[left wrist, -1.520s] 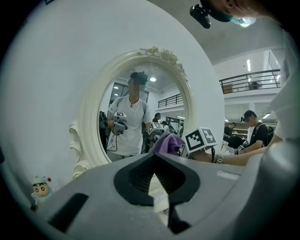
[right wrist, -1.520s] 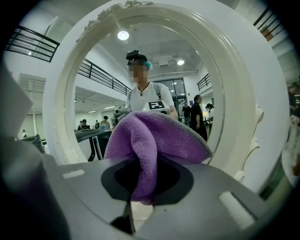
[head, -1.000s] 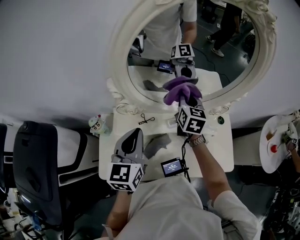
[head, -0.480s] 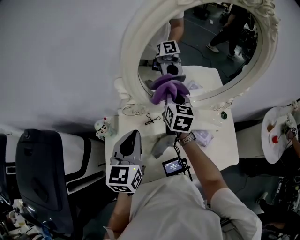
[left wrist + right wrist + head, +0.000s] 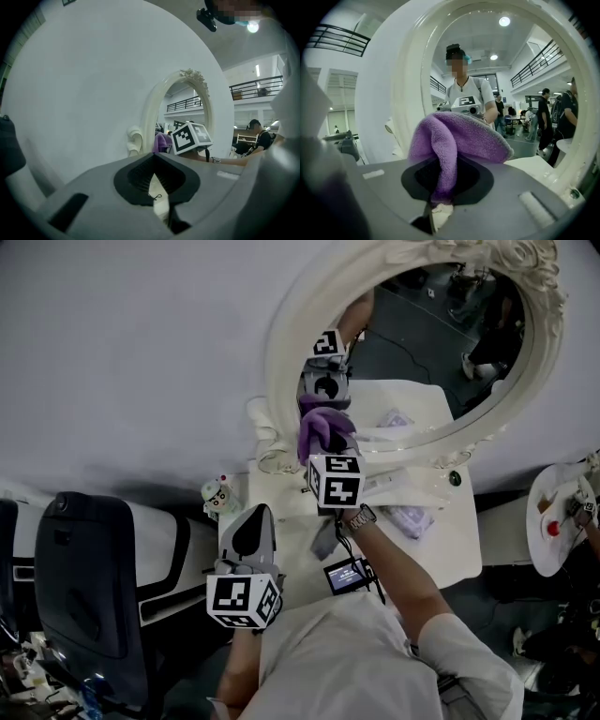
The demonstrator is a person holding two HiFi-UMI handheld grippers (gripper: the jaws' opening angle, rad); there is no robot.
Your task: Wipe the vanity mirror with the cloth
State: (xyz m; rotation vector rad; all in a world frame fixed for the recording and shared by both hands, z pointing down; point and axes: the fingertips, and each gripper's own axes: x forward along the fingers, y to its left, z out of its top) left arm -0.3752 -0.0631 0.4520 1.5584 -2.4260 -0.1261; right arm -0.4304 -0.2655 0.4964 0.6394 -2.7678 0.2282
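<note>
My R arm (image 5: 398, 568) is stretched fwd, R gripper (image 5: 324, 442) up, jaws clamped on purple cloth (image 5: 454, 140). L gripper (image 5: 256, 517) is low by my torso; jaws look closed, empty.

Purple cloth (image 5: 457, 140), cream-white mirror frame (image 5: 405, 93)

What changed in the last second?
The right hand-held gripper, still shut on the purple cloth, slid it left across the lower part of the mirror, toward its left edge. The left hand-held gripper stayed low, shut and empty.
</note>
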